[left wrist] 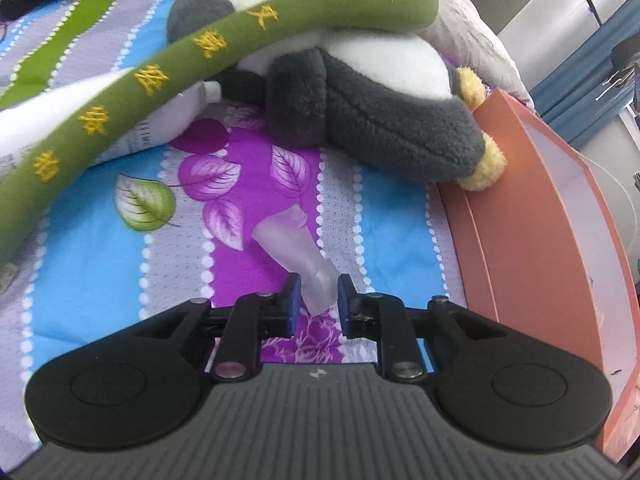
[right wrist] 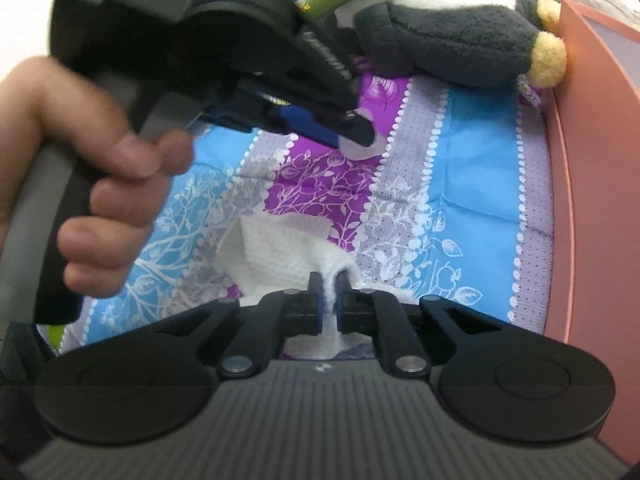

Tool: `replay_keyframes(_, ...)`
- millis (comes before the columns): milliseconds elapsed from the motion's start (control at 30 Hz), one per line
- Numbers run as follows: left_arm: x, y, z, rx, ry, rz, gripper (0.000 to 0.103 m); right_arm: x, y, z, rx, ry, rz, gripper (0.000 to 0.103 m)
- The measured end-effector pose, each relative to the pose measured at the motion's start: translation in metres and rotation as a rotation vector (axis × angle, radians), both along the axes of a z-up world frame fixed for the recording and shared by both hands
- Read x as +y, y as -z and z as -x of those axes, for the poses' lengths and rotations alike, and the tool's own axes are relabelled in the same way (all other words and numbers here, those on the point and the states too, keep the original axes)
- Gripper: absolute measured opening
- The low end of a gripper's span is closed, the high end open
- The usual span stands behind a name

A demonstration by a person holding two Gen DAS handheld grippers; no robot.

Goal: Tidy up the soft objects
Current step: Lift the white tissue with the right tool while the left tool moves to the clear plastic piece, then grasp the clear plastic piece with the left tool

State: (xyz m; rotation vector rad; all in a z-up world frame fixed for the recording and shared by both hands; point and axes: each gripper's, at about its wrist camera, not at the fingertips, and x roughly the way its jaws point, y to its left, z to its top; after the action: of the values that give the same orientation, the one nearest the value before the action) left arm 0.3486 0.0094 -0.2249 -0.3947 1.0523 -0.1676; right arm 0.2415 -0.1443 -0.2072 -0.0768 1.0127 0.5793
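A small frosted, translucent soft tube [left wrist: 304, 248] lies on the patterned bedsheet [left wrist: 100, 248]. My left gripper [left wrist: 319, 294] has its blue pads against both sides of the tube's near end, shut on it. In the right wrist view the same gripper [right wrist: 352, 136] reaches in from the upper left, with the tube [right wrist: 360, 151] at its tip. My right gripper [right wrist: 328, 300] is shut on a fold of a white paper towel [right wrist: 276, 252] that lies crumpled on the sheet. A grey and white plush penguin [left wrist: 380, 112] lies at the back, with a long green plush [left wrist: 160, 80] across it.
An orange box [left wrist: 540, 220] runs along the right side of the bed, and the penguin's yellow foot [left wrist: 486, 170] touches it. A person's hand [right wrist: 100, 200] holds the left gripper's handle. A white bottle [left wrist: 188, 108] lies under the green plush.
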Motion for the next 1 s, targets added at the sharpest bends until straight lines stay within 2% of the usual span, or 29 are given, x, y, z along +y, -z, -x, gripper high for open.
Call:
replay_keyframes(300,0.017,-0.020,0.040,-0.015,-0.026,0.007,0.023,-0.004,-0.014,0.013,-0.037,0.076,0.015,0.009)
replay_keyframes(500,0.024,-0.028,0.073,-0.024,-0.034,0.004,0.023,-0.016,-0.022,0.018,-0.032,0.167,0.022,0.009)
replay_keyframes(700,0.024,-0.038,0.104,-0.033,-0.019,-0.012,0.023,-0.023,-0.036,0.036,-0.063,0.219,0.027,0.009)
replay_keyframes(1000,0.022,-0.050,0.155,-0.042,-0.003,-0.011,0.023,-0.033,-0.051,0.063,-0.061,0.281,-0.005,0.009)
